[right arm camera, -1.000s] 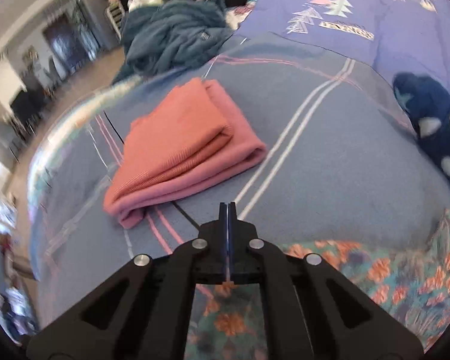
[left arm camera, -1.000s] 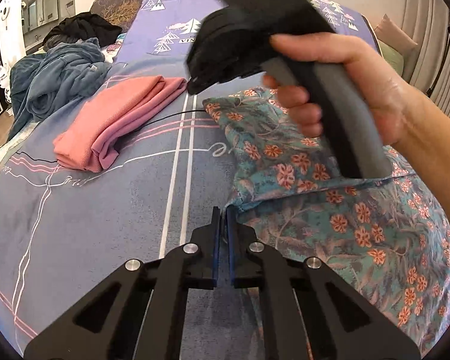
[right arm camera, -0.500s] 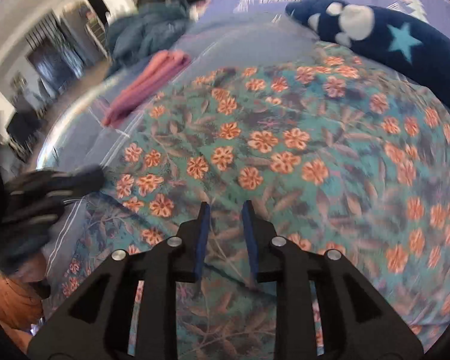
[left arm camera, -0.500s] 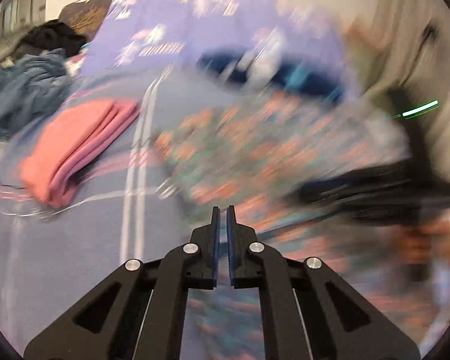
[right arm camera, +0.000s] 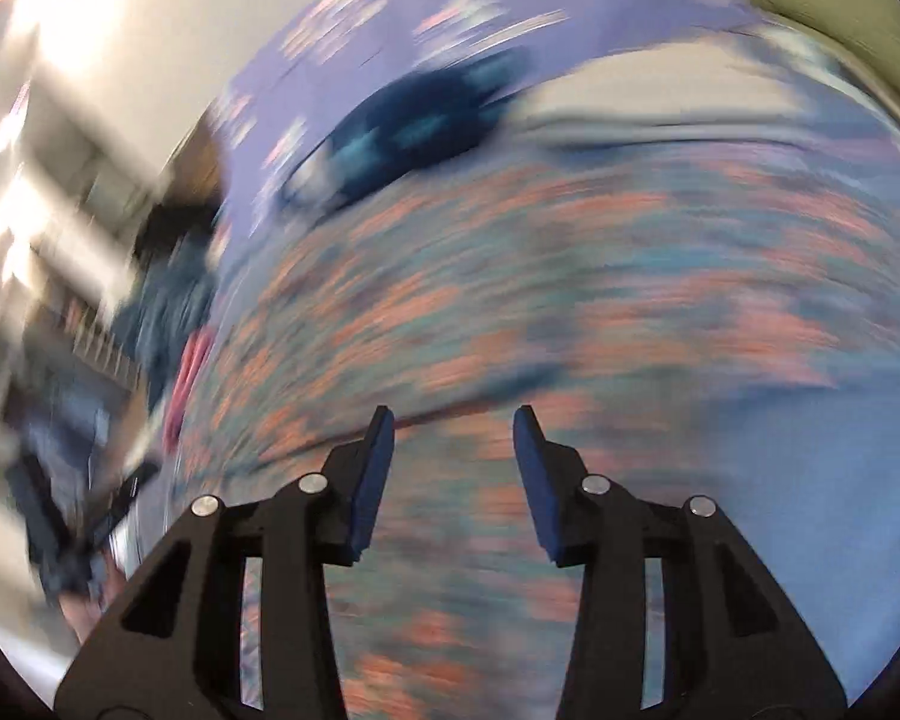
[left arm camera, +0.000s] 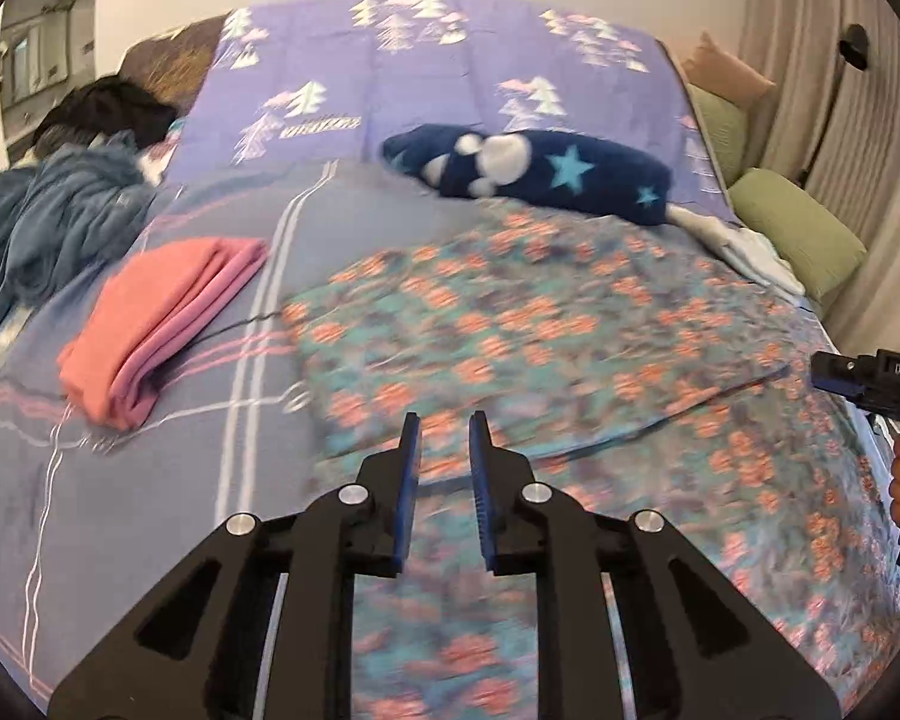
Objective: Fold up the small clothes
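A teal garment with orange flowers [left arm camera: 540, 348] lies on the bed, its upper half folded over the lower part, with the fold edge running across the middle. My left gripper [left arm camera: 444, 438] is open and empty just above the garment's near-left part. My right gripper [right arm camera: 453, 432] is open and empty over the same floral garment [right arm camera: 510, 312], in a heavily blurred view. The right gripper's body also shows at the right edge of the left wrist view [left arm camera: 870, 381], beside the garment's right corner.
A folded pink garment [left arm camera: 156, 318] lies on the grey-blue bedspread [left arm camera: 120, 510] to the left. A navy star-pattern plush item [left arm camera: 528, 171] lies behind the floral garment. A blue clothes heap [left arm camera: 54, 228] sits far left. Green cushions [left arm camera: 798, 234] line the right side.
Both grippers have let go of the floral garment and opened. The right gripper swung from over the garment's left side to its right side. The garment now lies folded over.
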`<state>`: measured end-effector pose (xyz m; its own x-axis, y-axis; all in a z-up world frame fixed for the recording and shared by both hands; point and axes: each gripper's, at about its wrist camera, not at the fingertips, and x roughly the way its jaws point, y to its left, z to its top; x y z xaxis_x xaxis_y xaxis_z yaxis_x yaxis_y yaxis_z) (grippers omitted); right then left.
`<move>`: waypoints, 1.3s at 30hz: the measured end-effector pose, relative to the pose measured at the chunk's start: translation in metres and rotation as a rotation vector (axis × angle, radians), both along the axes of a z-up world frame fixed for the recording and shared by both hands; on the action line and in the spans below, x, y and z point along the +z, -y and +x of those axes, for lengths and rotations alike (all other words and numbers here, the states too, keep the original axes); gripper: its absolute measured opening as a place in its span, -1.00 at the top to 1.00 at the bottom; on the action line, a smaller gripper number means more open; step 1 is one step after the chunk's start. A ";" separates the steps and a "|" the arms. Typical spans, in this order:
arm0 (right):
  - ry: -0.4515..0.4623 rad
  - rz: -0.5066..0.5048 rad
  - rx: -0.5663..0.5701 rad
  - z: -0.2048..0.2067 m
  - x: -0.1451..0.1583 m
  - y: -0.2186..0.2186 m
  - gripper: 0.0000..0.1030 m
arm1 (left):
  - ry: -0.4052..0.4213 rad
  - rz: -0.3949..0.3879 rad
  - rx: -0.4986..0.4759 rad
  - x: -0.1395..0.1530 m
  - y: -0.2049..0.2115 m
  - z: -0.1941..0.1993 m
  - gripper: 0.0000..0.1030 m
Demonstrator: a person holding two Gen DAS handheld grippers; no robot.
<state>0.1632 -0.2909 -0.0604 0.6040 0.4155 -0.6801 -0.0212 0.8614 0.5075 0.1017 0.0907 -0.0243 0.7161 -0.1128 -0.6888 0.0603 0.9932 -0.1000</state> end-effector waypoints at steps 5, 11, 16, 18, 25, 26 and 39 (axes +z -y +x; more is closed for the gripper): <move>0.008 0.023 -0.385 -0.038 -0.013 0.121 0.06 | 0.012 -0.011 0.006 0.006 0.034 0.004 0.31; -0.084 0.171 -0.644 -0.072 -0.050 0.218 -0.07 | 0.005 0.010 -0.004 0.003 0.069 0.009 -0.22; -0.126 0.294 -0.708 -0.069 -0.079 0.260 -0.23 | -0.019 0.007 -0.031 -0.003 0.095 0.021 -0.22; -0.125 0.326 -0.722 -0.061 -0.082 0.268 -0.25 | -0.035 -0.010 -0.033 -0.006 0.103 0.028 -0.22; -0.114 0.387 -0.809 -0.035 -0.096 0.314 -0.27 | -0.072 -0.036 -0.049 -0.017 0.126 0.049 -0.22; -0.105 0.377 -0.819 -0.032 -0.095 0.315 -0.27 | -0.075 -0.031 -0.062 -0.019 0.129 0.050 -0.22; -0.045 0.357 -0.897 -0.012 -0.097 0.335 0.88 | -0.127 0.030 -0.062 -0.032 0.123 0.073 -0.22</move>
<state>0.1512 -0.6260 -0.1578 0.7735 -0.0011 -0.6338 0.5957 0.3426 0.7265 0.1746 -0.0327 -0.0560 0.6151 -0.1322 -0.7773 0.1103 0.9906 -0.0812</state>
